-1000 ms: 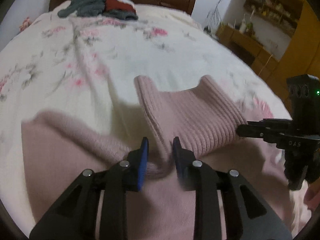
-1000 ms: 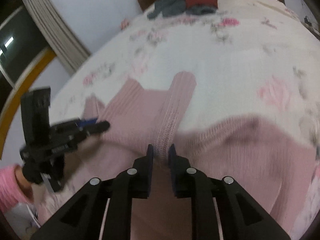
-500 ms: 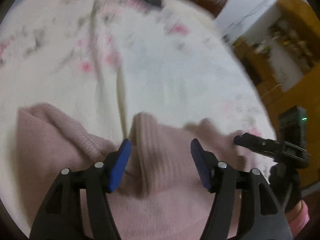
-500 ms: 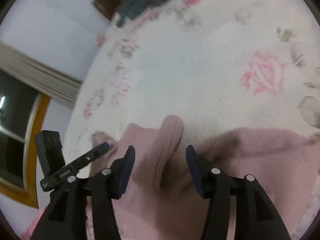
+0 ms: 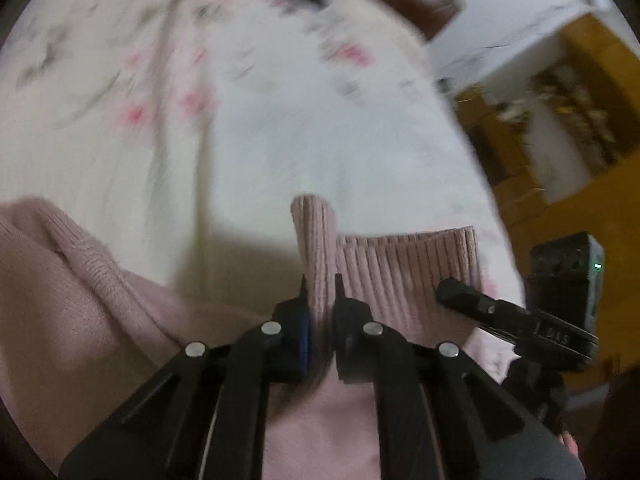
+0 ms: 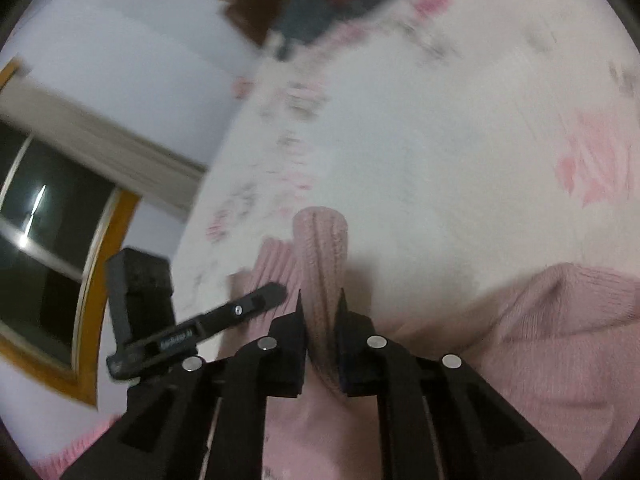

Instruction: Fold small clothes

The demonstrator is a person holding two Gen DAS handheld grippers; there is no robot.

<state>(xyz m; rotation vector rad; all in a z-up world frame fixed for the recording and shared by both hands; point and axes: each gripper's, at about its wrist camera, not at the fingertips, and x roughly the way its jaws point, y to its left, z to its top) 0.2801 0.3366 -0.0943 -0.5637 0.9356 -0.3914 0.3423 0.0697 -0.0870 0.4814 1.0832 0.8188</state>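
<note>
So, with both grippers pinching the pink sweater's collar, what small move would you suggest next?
Probably lift both together and carry the collar toward the hem: the left gripper and right gripper each clamp the sweater, which lies unfolded on the bed.

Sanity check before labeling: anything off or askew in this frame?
Nothing damaged. The pink sweater lies bunched, not flat, on the floral bedspread; the left gripper and right gripper each pinch a ribbed fold. Both views are motion-blurred.
</note>
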